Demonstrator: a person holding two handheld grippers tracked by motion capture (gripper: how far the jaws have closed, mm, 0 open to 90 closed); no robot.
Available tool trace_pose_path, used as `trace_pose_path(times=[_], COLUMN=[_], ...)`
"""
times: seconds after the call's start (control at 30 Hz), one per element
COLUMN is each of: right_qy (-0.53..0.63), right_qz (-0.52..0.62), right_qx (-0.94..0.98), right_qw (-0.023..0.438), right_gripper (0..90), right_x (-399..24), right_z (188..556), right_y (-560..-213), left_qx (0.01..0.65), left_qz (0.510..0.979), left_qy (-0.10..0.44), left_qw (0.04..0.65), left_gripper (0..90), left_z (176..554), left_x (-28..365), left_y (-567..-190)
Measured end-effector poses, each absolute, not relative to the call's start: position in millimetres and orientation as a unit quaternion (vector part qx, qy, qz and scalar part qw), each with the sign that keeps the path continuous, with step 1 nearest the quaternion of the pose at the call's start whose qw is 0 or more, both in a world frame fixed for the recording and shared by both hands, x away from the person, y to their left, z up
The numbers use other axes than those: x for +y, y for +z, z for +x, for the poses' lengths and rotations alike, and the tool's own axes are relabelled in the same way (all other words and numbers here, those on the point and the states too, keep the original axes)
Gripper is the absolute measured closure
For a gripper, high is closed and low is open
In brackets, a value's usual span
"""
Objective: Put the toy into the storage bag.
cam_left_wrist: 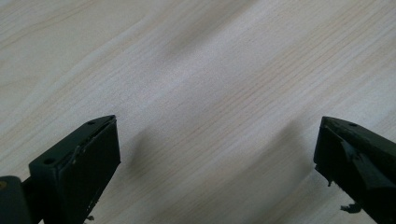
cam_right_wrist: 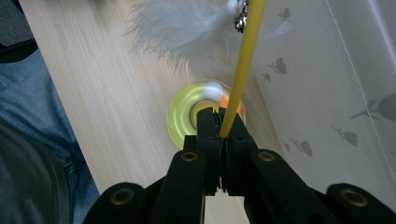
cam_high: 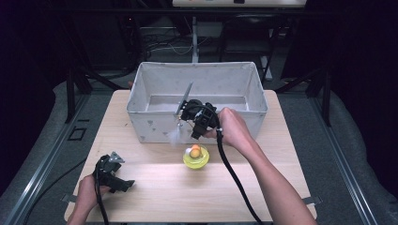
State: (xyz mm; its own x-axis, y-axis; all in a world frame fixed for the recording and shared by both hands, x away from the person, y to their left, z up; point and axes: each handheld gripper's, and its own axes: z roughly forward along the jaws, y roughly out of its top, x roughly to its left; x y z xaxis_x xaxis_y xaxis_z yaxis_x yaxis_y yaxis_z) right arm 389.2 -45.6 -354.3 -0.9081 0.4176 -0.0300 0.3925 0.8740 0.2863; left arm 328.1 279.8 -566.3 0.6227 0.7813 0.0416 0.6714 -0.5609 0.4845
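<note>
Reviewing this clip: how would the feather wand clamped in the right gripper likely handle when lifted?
Probably very light: the feather tuft is wispy. The thin yellow rod may flex and sway. Pinched at one end by the right gripper, it could pivot.

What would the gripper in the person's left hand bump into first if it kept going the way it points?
Probably just the wooden table. The left gripper is open with nothing between its jaws, and bare tabletop lies straight ahead, though how far off is unclear.

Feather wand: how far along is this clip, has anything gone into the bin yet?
Done: the right gripper has its jaws shut on the wand, feathers dangling in front of the bin. In hand: the wand is up off the table. Left: the bin looks empty, and the yellow toy sits on the table. The left gripper rests open.
</note>
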Motion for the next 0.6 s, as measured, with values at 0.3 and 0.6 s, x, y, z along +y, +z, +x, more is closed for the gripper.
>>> trace_pose_path(times=[0.3, 0.6], right_qy=[0.141, 0.144], right_qz=[0.222, 0.240], right_qx=[0.963, 0.959], right_qw=[0.050, 0.053], right_gripper=[87.9, 87.9], right_x=[-63.9, -84.7], right_z=[390.3, 391.3], right_y=[-345.6, -337.3], left_qx=[0.415, 0.414], left_qz=[0.874, 0.875], left_qy=[0.127, 0.126], left_qw=[0.217, 0.216], left_gripper=[0.5, 0.5], left_z=[328.2, 328.4], left_x=[279.6, 279.4], left_y=[-566.4, -566.4])
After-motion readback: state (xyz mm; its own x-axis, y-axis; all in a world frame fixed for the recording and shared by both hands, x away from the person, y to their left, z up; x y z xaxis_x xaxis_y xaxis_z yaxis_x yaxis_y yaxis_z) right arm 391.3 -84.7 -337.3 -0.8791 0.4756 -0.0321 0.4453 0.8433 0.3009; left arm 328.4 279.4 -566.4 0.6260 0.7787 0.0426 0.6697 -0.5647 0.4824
